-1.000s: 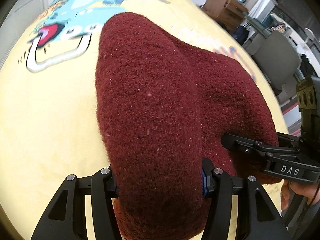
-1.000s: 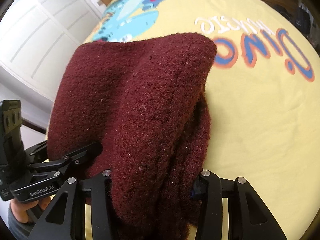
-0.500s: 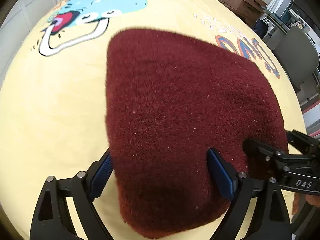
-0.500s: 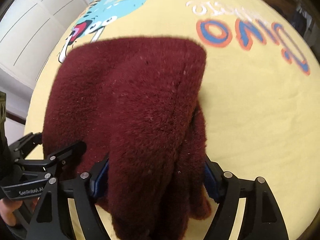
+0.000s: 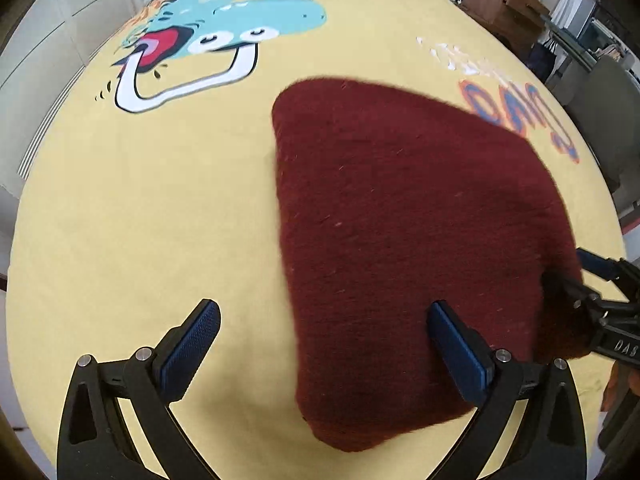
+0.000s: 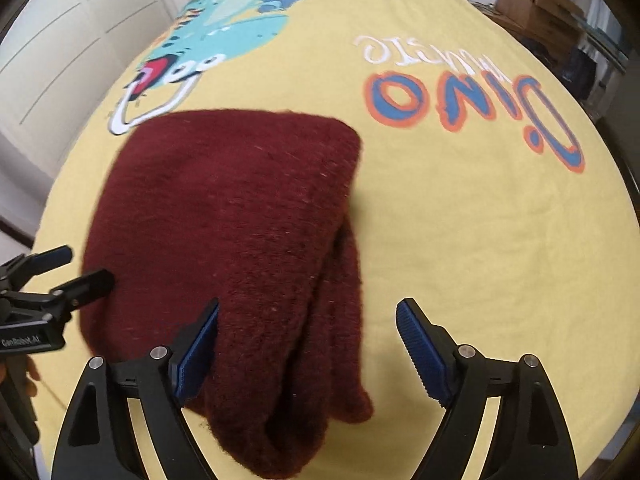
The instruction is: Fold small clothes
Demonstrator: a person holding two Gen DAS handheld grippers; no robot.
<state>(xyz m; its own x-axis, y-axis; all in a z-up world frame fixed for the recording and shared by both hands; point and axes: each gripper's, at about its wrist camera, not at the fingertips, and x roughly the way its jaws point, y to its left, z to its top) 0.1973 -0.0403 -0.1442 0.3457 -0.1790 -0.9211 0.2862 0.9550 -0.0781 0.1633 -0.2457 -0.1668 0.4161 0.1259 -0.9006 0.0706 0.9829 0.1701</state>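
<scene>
Both tongs, left (image 5: 324,344) and right (image 6: 308,340), are opening over the maroon garment (image 5: 400,240) on a yellow dinosaur-print bedsheet (image 5: 140,208).

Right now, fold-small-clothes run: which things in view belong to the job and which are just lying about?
Part of the job:
- dark red knit garment, folded, lying on the sheet
- left gripper, fingers opening, garment edge between them, pads off it
- right gripper, fingers opening over the garment

Just lying about:
- yellow dinosaur-print sheet (work surface)
- cardboard boxes
- grey chair
</scene>
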